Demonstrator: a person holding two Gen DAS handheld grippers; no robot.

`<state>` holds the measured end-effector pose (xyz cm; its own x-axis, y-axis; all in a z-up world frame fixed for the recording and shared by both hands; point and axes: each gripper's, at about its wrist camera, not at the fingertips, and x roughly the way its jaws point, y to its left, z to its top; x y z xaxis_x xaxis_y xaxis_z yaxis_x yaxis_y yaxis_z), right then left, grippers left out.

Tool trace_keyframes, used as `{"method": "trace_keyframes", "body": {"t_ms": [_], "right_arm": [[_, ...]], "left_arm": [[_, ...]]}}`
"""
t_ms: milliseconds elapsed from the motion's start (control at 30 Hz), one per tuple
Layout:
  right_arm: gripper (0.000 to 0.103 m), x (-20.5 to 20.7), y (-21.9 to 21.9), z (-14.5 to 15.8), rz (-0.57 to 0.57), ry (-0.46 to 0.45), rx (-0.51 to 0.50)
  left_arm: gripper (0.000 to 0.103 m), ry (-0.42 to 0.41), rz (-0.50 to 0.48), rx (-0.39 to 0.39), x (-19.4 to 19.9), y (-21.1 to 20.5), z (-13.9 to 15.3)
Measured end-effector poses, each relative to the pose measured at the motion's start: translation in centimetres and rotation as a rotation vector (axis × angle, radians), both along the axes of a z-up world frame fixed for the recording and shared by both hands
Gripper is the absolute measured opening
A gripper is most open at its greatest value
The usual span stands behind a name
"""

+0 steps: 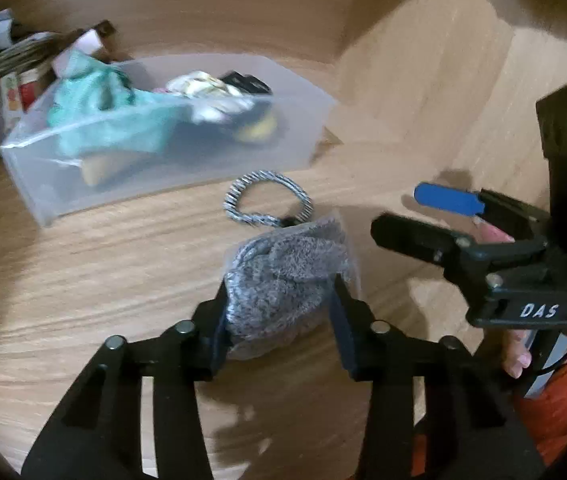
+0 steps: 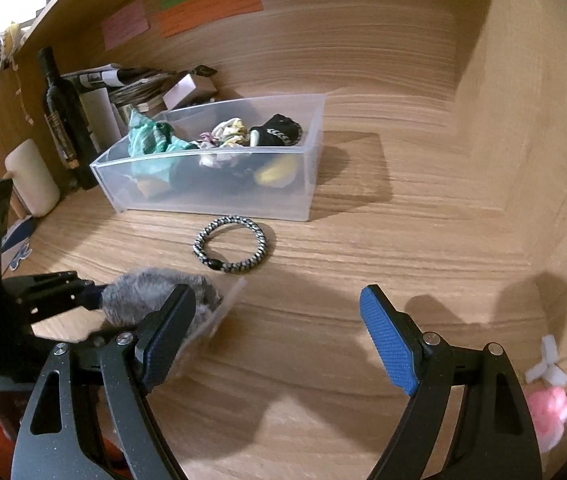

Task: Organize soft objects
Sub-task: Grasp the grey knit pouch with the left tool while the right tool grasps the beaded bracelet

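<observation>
My left gripper (image 1: 279,300) is shut on a grey fuzzy item in a clear plastic bag (image 1: 283,276), held just above the wooden desk. The same bag (image 2: 155,300) shows at the left of the right wrist view. My right gripper (image 2: 275,320) is open and empty over the desk, to the right of the bag; it also shows in the left wrist view (image 1: 411,216). A black-and-white braided hair tie (image 2: 229,246) lies on the desk in front of a clear plastic bin (image 2: 307,184) that holds teal cloth (image 2: 151,140) and several other soft items.
A dark wine bottle (image 2: 61,116), a white roll (image 2: 31,178) and stacked papers (image 2: 131,84) stand left of and behind the bin. A pink and white object (image 2: 547,396) lies at the right edge. Wooden walls enclose the desk at the back and right.
</observation>
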<state>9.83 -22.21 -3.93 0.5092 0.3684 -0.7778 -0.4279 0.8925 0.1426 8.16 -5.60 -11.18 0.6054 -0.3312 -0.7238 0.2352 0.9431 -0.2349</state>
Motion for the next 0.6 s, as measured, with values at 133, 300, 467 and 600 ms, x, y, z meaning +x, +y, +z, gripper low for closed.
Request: {"method": "trace_keyframes", "body": {"t_ms": [133,300,467,600], "right_arm": [[0.083,1.1,1.4,-0.3,0.043,0.013,-0.004],[0.083,3.0,3.7,-1.4,0.106,0.061,-0.034],[0.081,4.3,5.8,-2.5,0.155,0.101,-0.087],[0.071,4.9,7.2,-3.4,0.19,0.121,-0.131]], "left_arm": [[0.037,-0.029,0.065,-0.008,0.4,2.6,1.3],[0.037,-0.066,0.137,-0.012,0.4,5.8,2.6],[0.036,-0.099,0.188,-0.023,0.5,8.4,3.9],[0.037,-0.125,0.208,-0.023,0.8,9.3,4.6]]}}
